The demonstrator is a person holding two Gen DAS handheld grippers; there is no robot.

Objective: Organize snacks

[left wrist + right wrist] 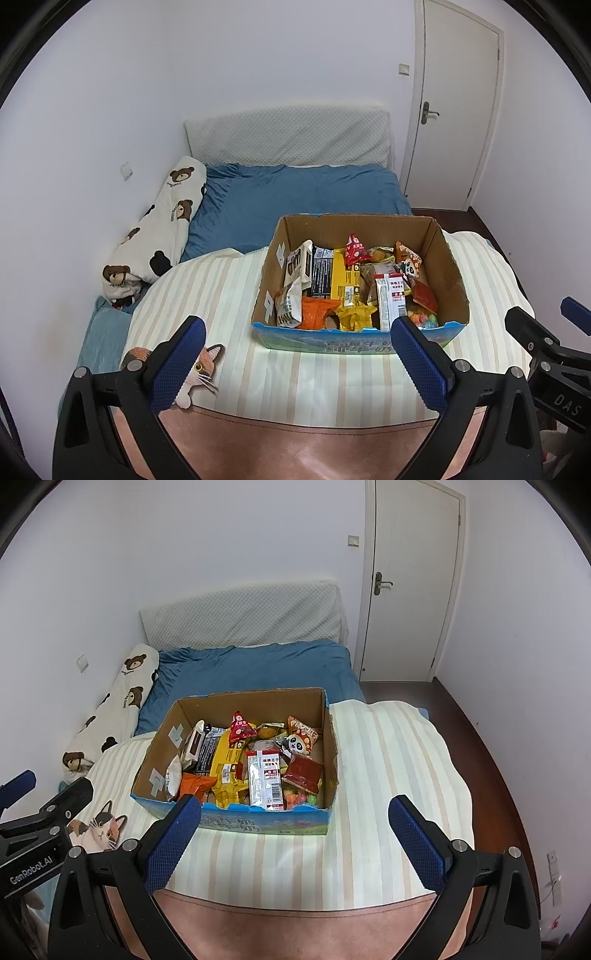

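Striped cream bedding [236, 295] covers the near part of the bed, with a pinkish band along its nearest edge; bare cloth lies left of the box in the left wrist view and right of it in the right wrist view. Both tools hang above this near edge. Left gripper [297, 358] has its 2 blue pads spread wide, holding nothing; right gripper [295, 840] is likewise spread and holds nothing. Just beyond sits the cardboard box [162, 734], open side up, its printed blue front wall facing the grippers and its long axis running left to right. Snack packets [264, 779] fill it, most lying lengthwise front to back. Farther off come a blue sheet [295, 199], a bear-print pillow [162, 229] by the left wall, a white padded headboard [243, 616], and a shut door [410, 590].
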